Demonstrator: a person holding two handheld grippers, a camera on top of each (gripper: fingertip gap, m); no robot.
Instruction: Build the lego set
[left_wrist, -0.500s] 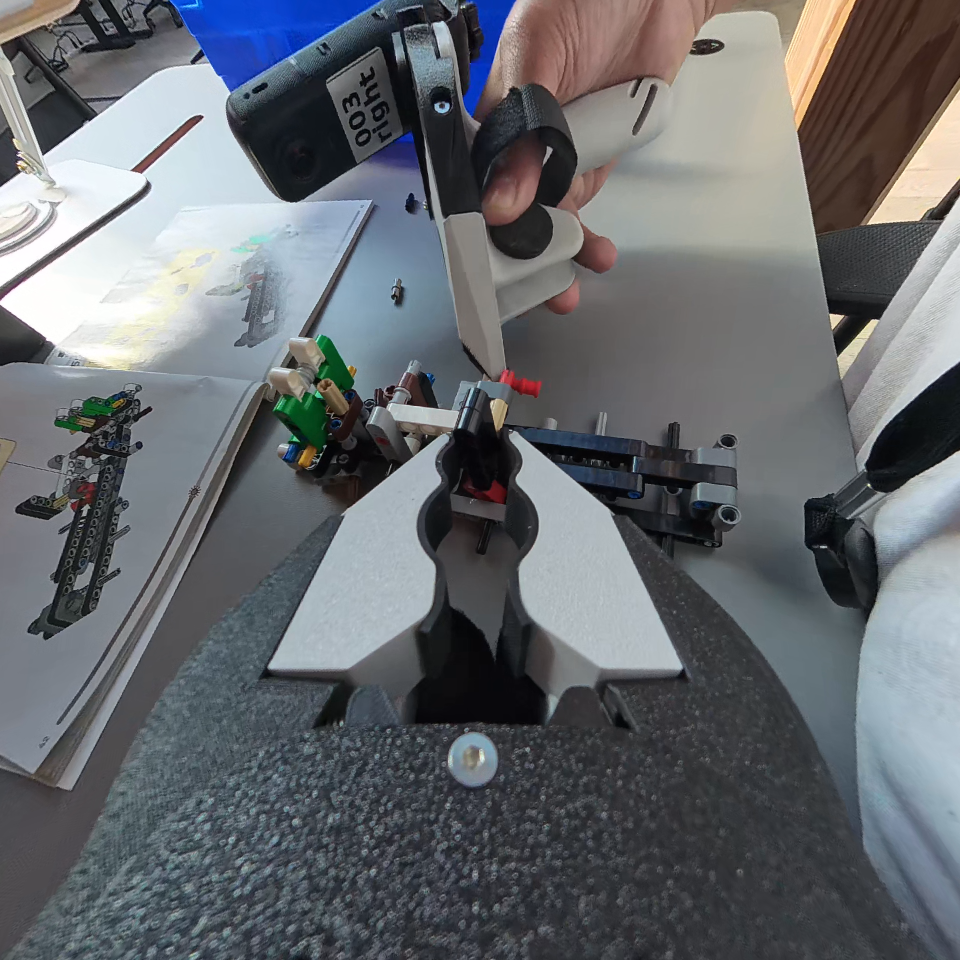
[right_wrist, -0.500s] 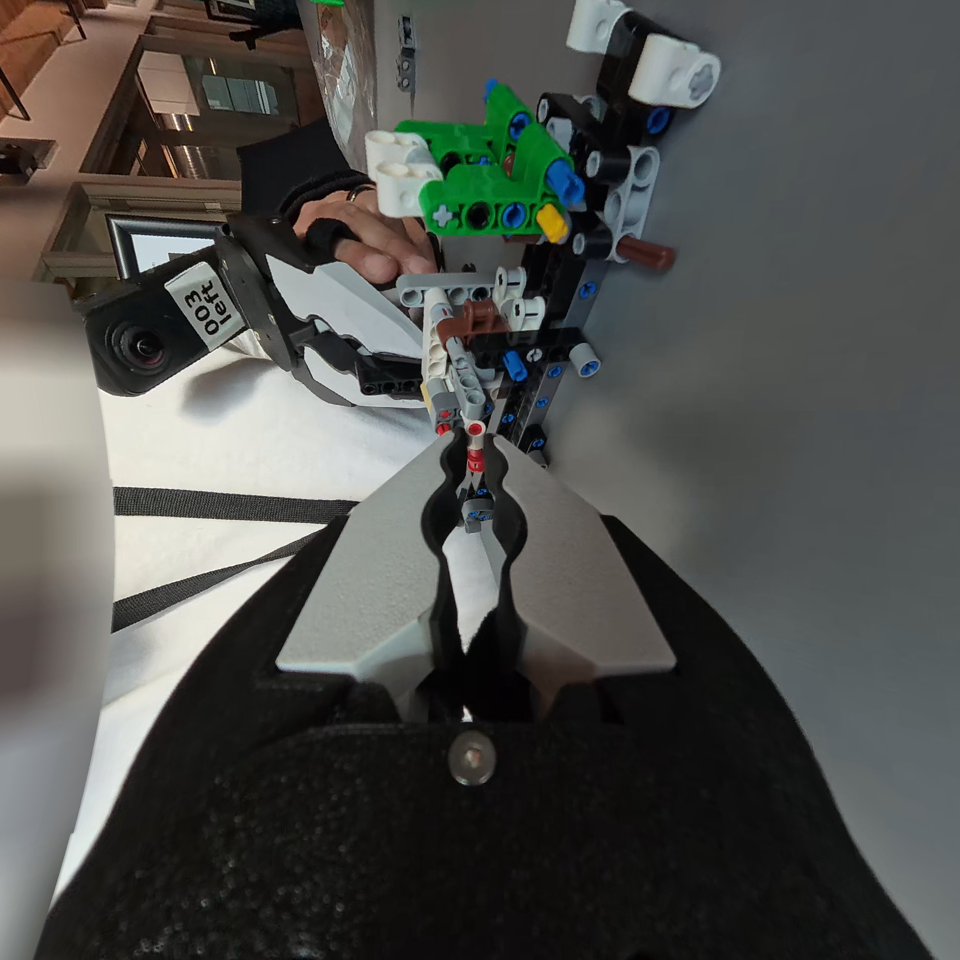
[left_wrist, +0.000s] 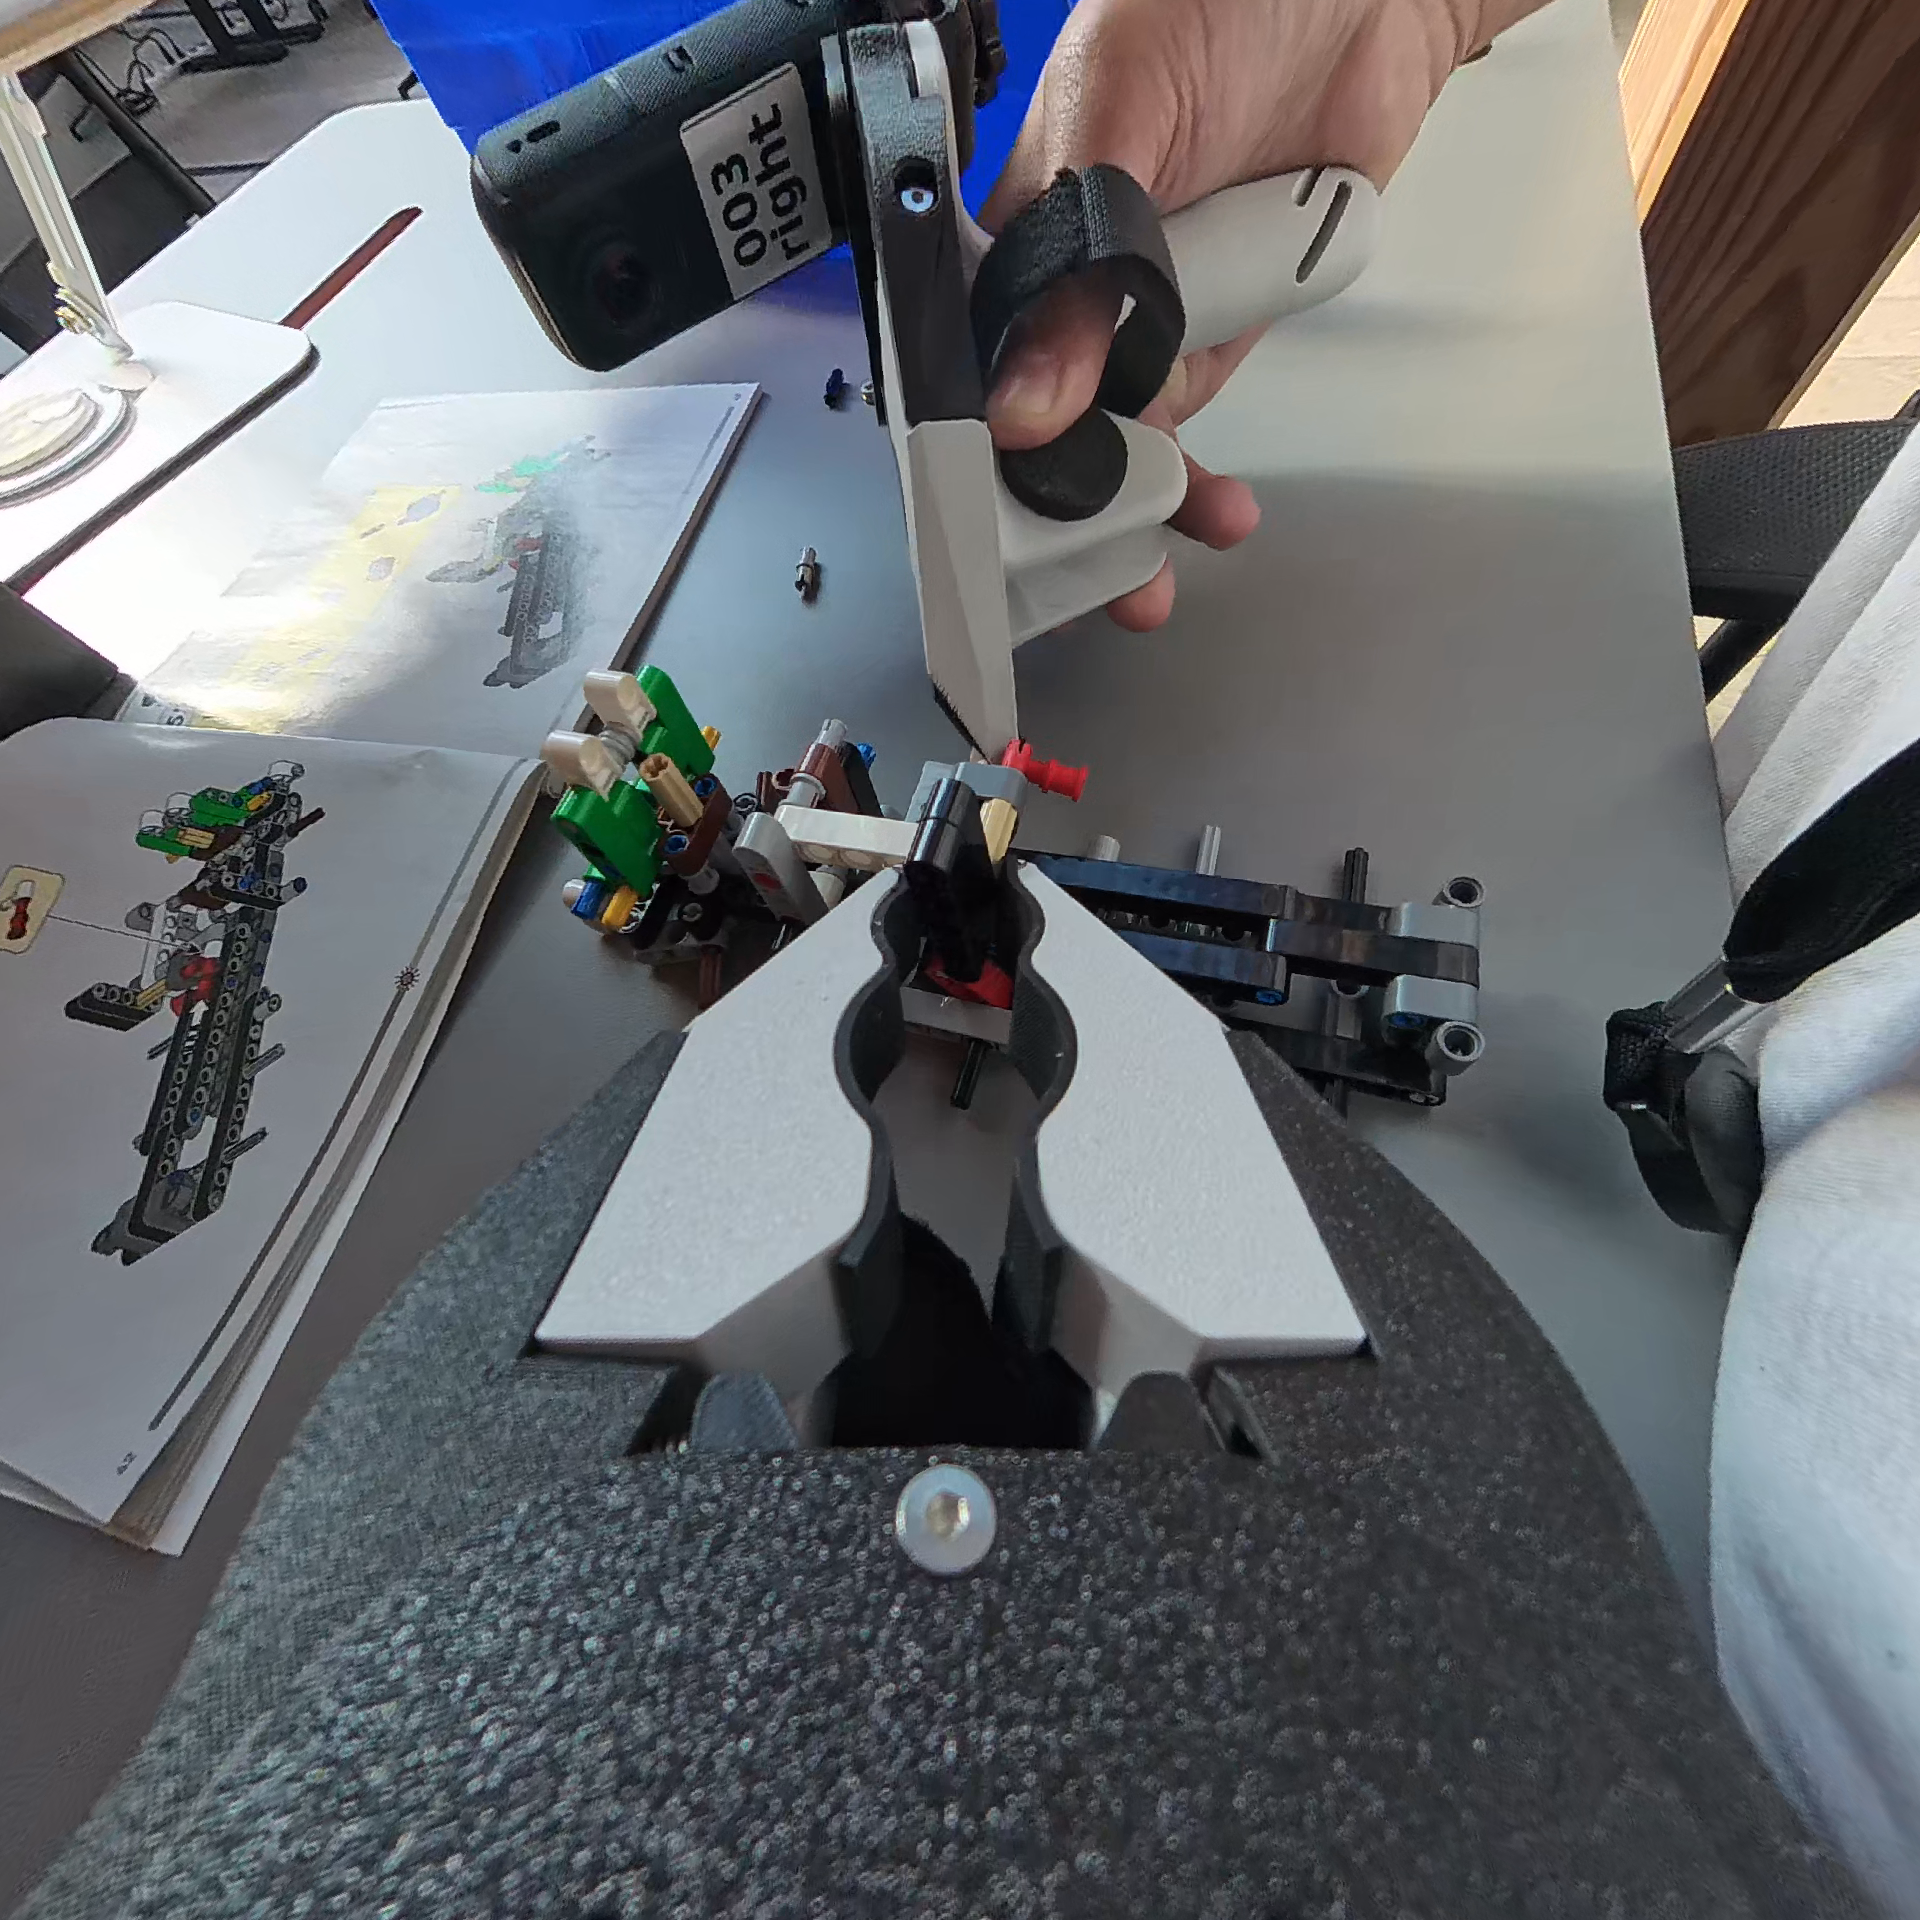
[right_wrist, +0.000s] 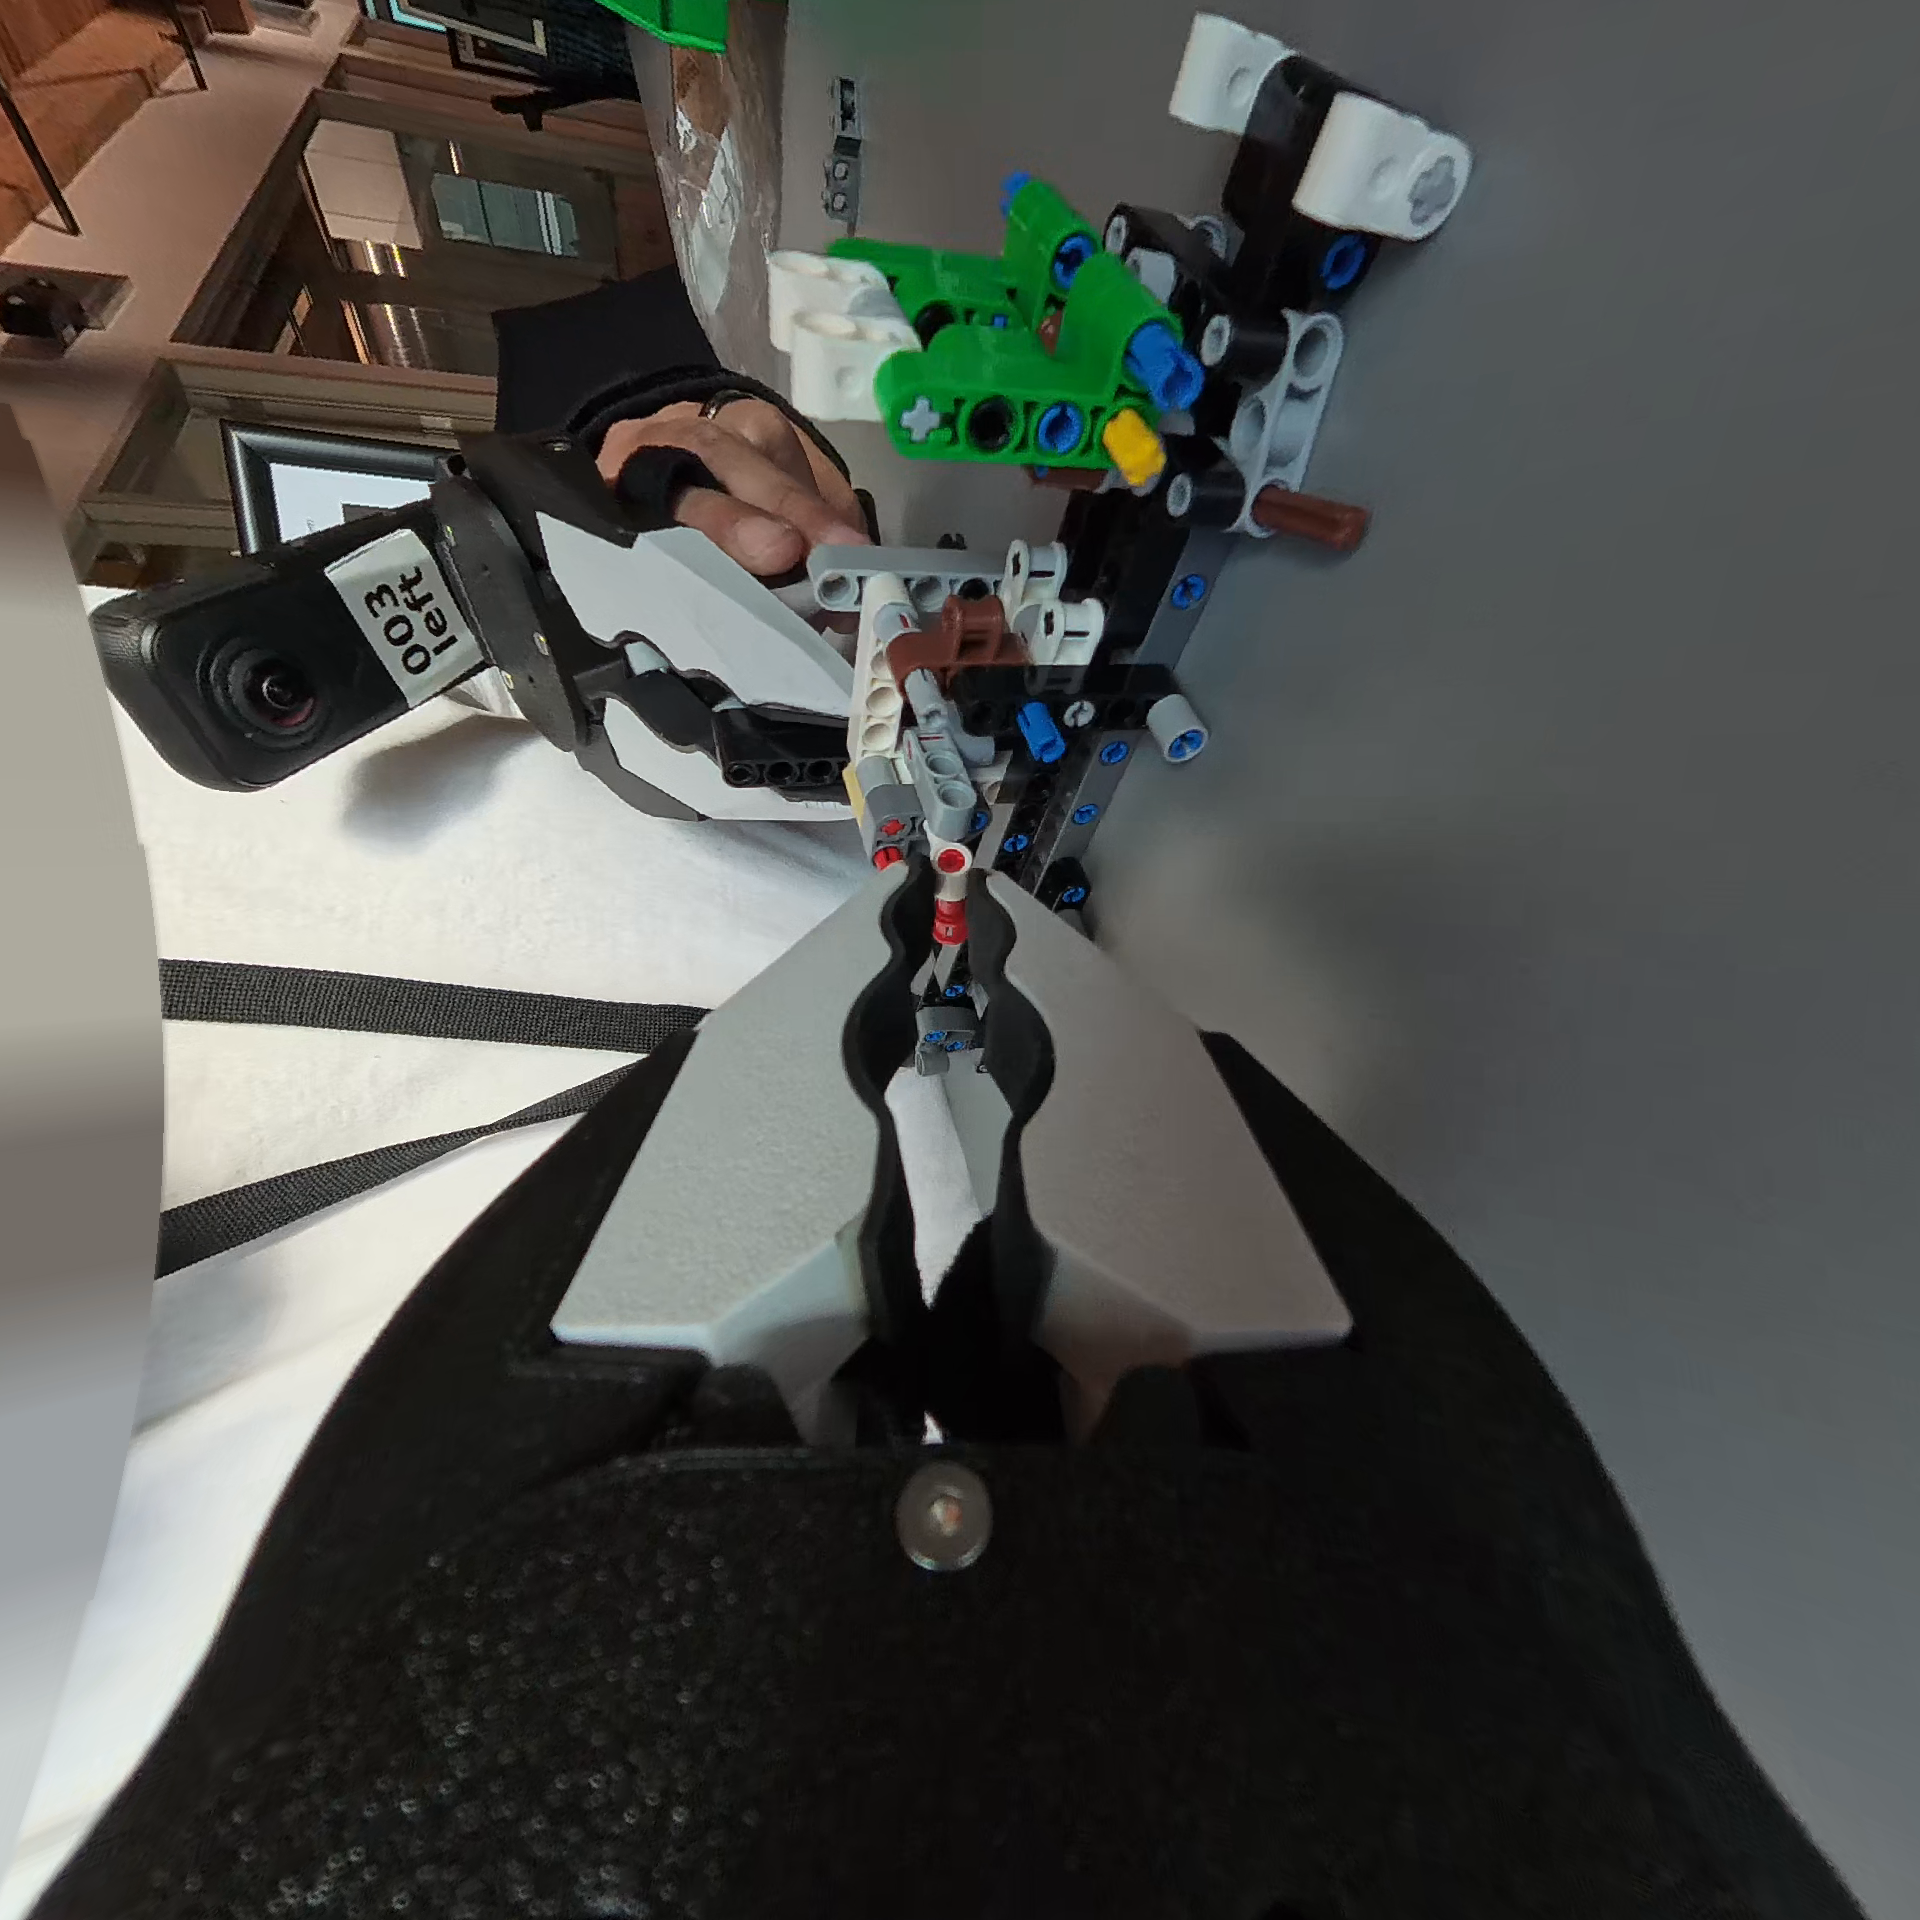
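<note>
The left hand-held gripper (left_wrist: 961, 894) is clamping a black beam (left_wrist: 940, 842) of the brick model (left_wrist: 1143, 914) lying on the grey worktop (left_wrist: 1403, 675) — its pads are hiding the beam's lower end. The right hand-held gripper (right_wrist: 948, 883) is pinching a red pin (right_wrist: 948, 920) at the model's grey connector (left_wrist: 987, 781), with only its narrow tip showing in the left view. An open instruction booklet (left_wrist: 208, 1039) is running off the left edge.

Left gripper (left_wrist: 956, 894): light-grey wedge fingers (left_wrist: 790, 1091), black wavy pads, speckled black housing, silver hex screw (left_wrist: 943, 1523). Right gripper (right_wrist: 951, 883): identical build. Black camera (left_wrist: 644, 260) with white label; black finger strap (left_wrist: 1081, 281); white garment (left_wrist: 1818, 1351).
</note>
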